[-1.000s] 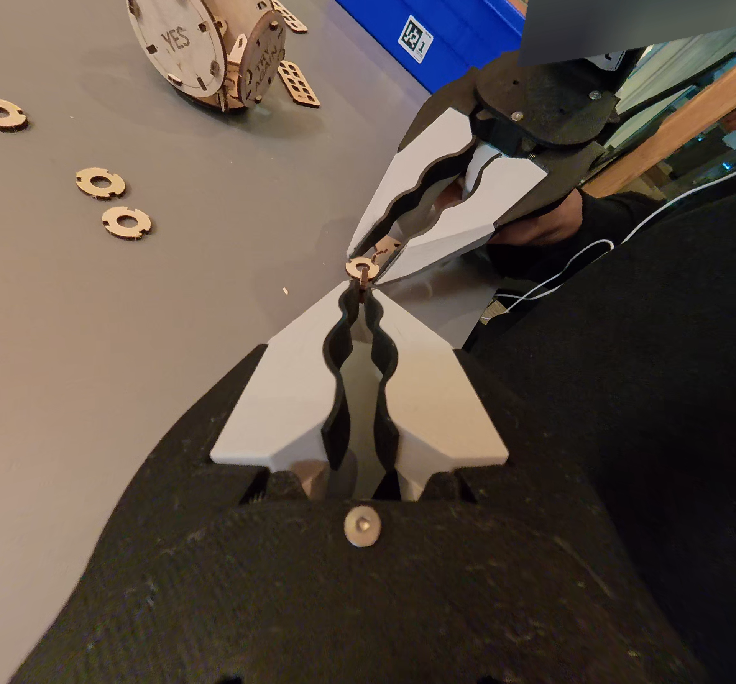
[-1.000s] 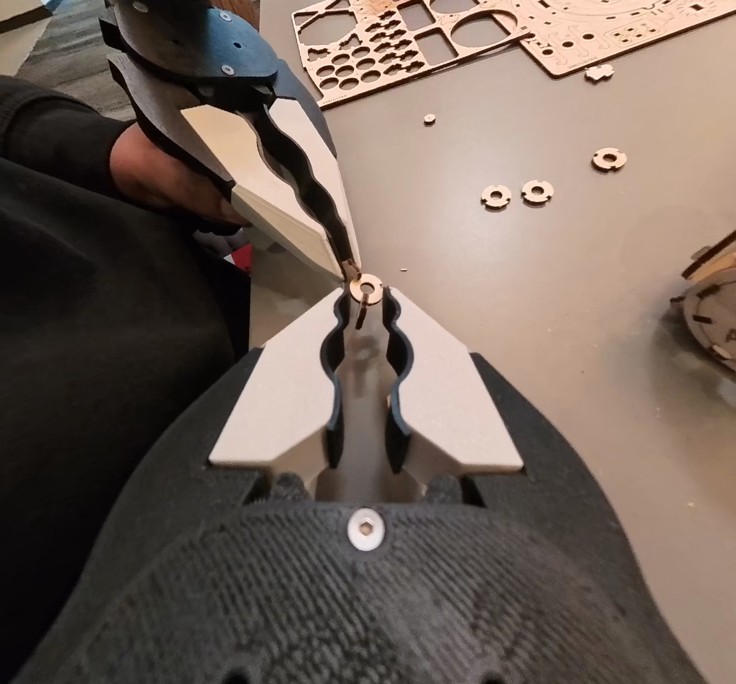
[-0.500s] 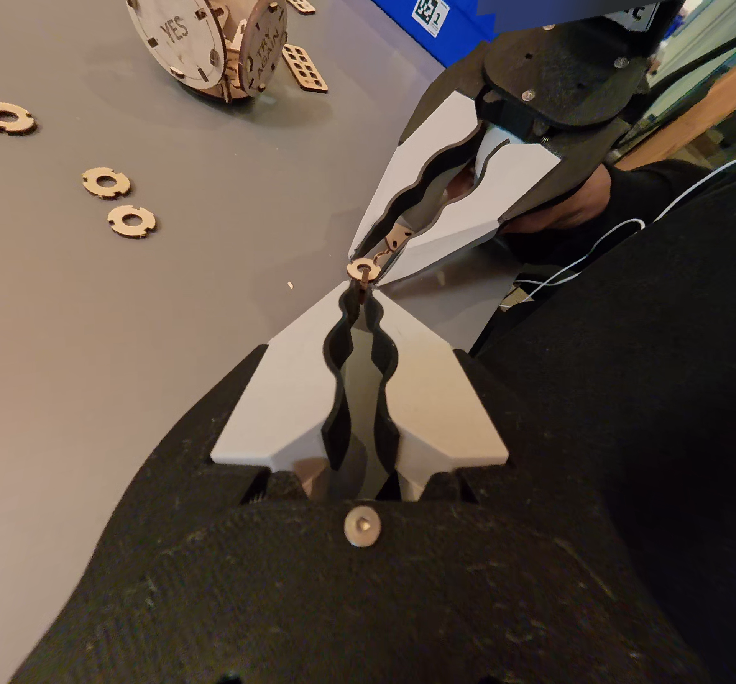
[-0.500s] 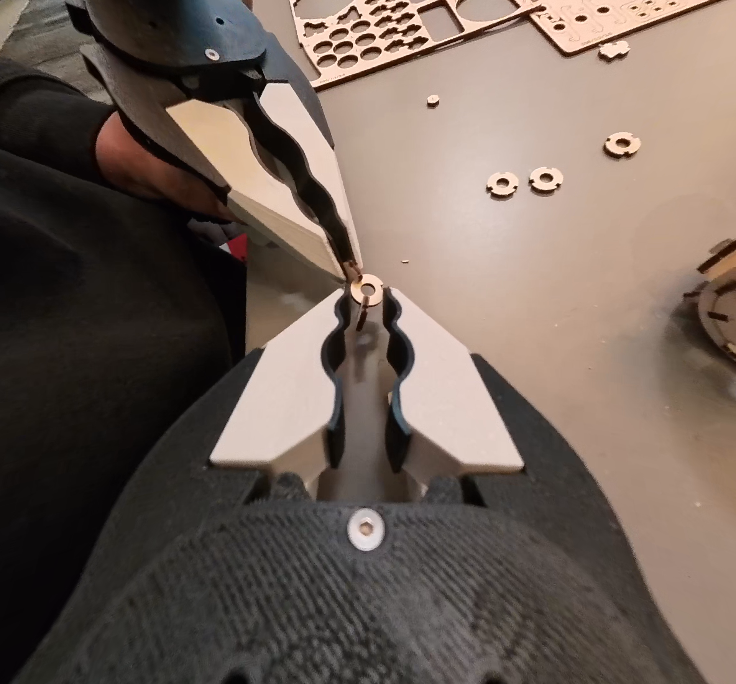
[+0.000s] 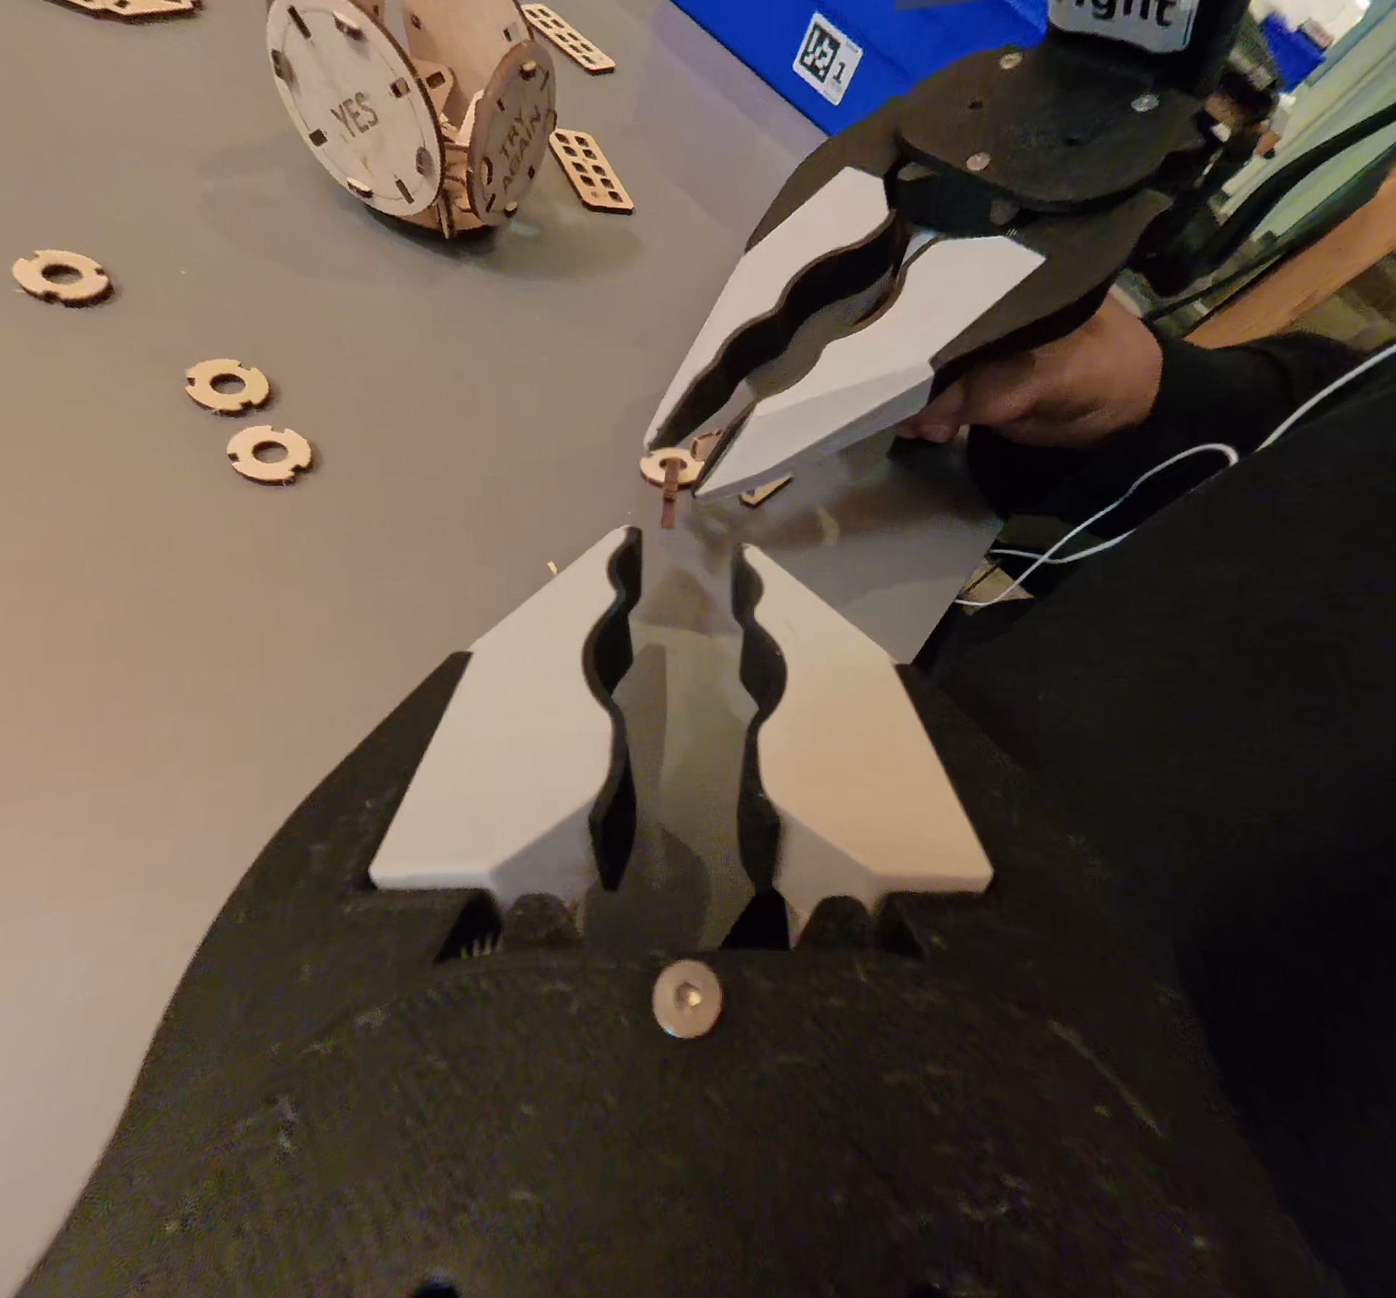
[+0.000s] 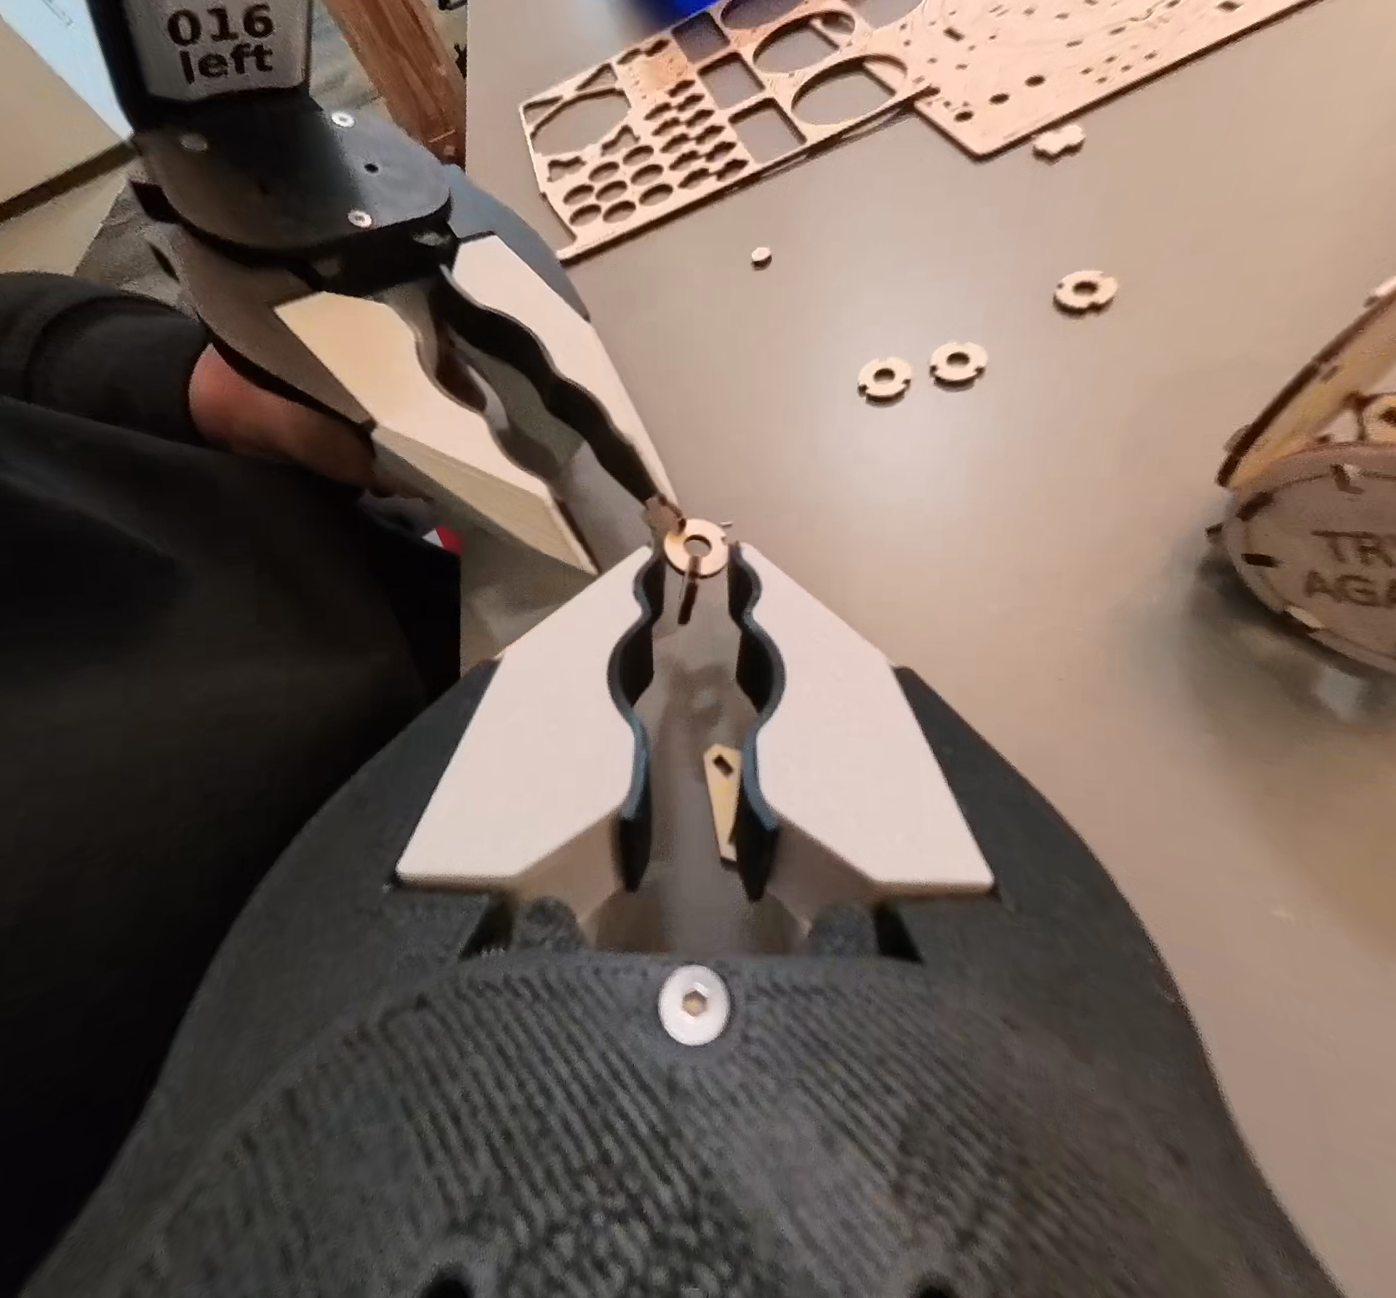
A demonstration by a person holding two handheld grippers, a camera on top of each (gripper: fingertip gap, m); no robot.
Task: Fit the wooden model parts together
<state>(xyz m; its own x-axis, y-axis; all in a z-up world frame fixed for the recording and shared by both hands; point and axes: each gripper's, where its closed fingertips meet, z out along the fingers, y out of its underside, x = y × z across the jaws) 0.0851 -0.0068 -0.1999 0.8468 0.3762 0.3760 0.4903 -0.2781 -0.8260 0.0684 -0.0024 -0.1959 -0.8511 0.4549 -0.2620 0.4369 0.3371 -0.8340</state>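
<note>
My right gripper point(image 6: 696, 557) is shut on a small wooden ring point(image 6: 696, 544), pinched between its fingertips above the grey table point(image 6: 944, 619). A thin wooden peg point(image 5: 668, 500) sticks through the ring's hole. In the left wrist view the right gripper point(image 5: 684, 465) holds the ring point(image 5: 666, 468) just beyond my left gripper point(image 5: 684, 548). The left gripper is open and empty, its fingertips point(image 5: 627, 540) a short way back from the peg. In the right wrist view the left gripper point(image 6: 642, 499) sits next to the peg's far end point(image 6: 661, 511).
A round wooden assembly of discs point(image 5: 393, 113) stands on the table, also in the right wrist view point(image 6: 1322, 529). Loose rings point(image 5: 227, 385) point(image 5: 268, 453) point(image 6: 955, 363) lie about. Cut-out wooden sheets point(image 6: 755, 121) and a blue bin point(image 5: 755, 0) are further off. A small flat wooden piece point(image 6: 721, 801) lies under the right gripper. The grippers are tip to tip, or close to it.
The left gripper was shut on the peg at the ring; it has opened, let go and drawn back a little. The right gripper still holds the ring with the peg in it.
</note>
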